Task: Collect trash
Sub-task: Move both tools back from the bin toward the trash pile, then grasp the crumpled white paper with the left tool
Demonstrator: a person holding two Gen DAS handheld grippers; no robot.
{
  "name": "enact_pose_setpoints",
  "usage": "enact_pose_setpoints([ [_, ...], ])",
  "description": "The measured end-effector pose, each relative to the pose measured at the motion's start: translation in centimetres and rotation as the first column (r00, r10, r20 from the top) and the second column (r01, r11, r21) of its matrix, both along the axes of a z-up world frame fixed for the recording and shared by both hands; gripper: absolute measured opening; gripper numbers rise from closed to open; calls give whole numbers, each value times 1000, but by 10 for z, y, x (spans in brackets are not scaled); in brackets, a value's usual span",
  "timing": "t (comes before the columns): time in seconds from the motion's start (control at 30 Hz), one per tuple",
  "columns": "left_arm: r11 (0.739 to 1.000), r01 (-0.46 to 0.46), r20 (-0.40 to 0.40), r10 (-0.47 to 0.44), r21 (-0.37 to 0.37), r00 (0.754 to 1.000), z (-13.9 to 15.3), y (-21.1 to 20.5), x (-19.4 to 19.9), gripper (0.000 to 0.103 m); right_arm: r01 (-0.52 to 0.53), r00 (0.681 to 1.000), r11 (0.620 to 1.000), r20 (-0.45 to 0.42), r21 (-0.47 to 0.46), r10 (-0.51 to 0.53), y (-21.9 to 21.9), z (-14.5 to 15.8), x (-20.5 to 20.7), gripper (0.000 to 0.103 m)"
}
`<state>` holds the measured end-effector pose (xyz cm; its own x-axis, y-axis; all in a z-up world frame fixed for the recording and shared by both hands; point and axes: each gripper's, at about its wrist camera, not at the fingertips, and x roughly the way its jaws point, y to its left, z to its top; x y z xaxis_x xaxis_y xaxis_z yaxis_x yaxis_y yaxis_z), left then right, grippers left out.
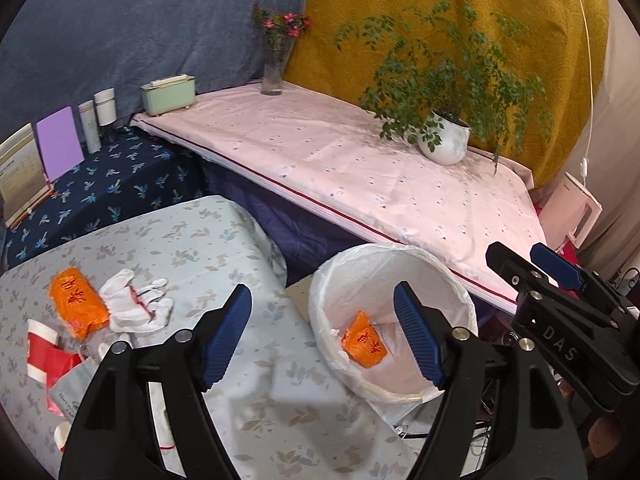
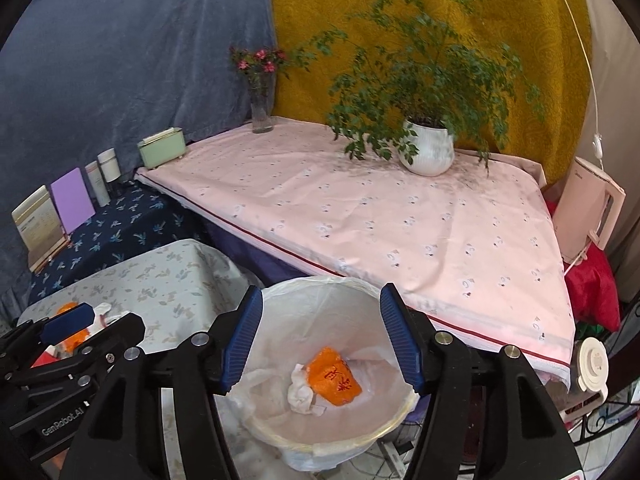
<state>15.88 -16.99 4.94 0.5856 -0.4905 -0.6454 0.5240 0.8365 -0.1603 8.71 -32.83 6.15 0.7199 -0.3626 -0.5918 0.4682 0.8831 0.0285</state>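
A white bin (image 1: 448, 280) lined with a plastic bag stands beside the floral table (image 1: 224, 240); it also shows in the right wrist view (image 2: 320, 292). Inside lie an orange packet (image 2: 334, 380) and a crumpled white tissue (image 2: 300, 394); the packet shows in the left wrist view too (image 1: 365, 340). On the table lie another orange packet (image 1: 78, 302), white gloves (image 1: 136, 300), a red-and-white paper cup (image 1: 40, 350) and a grey wrapper (image 1: 74, 384). My left gripper (image 1: 322, 336) is open and empty over the table's edge. My right gripper (image 2: 322, 340) is open and empty above the bin.
A pink-clothed table (image 2: 400, 216) holds a potted plant (image 2: 428, 152), a flower vase (image 2: 262, 114) and a green box (image 2: 162, 148). A dark blue table (image 1: 112, 188) carries bottles and cards. A pink kettle (image 2: 588, 208) stands at the right.
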Motion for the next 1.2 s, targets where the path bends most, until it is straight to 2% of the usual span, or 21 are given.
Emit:
enact_pose_setpoints([
  [0.17,998,-59,21,59,14,998,2,31,-1,78,-50,999,999,6,-12,50,30,4,4,64],
  [0.33,992,-125,25,124,29,992,-1,66,0,79,-106,994,994,-4,-10,106,61,2,9,65],
  [0.53,975,-219,11,219,44,976,-10,116,-3,90,-176,984,984,-2,-2,176,99,1,11,69],
  [0.77,954,-290,-24,292,79,956,-30,176,-16,91,-253,967,967,-18,13,254,143,-9,8,69],
  [0.97,925,-368,-103,377,97,921,-57,233,-31,91,-301,952,952,-42,57,304,172,-26,7,69],
  [1.2,893,-430,-197,449,132,872,-97,277,-51,91,-343,932,935,-88,90,351,203,-50,5,69],
])
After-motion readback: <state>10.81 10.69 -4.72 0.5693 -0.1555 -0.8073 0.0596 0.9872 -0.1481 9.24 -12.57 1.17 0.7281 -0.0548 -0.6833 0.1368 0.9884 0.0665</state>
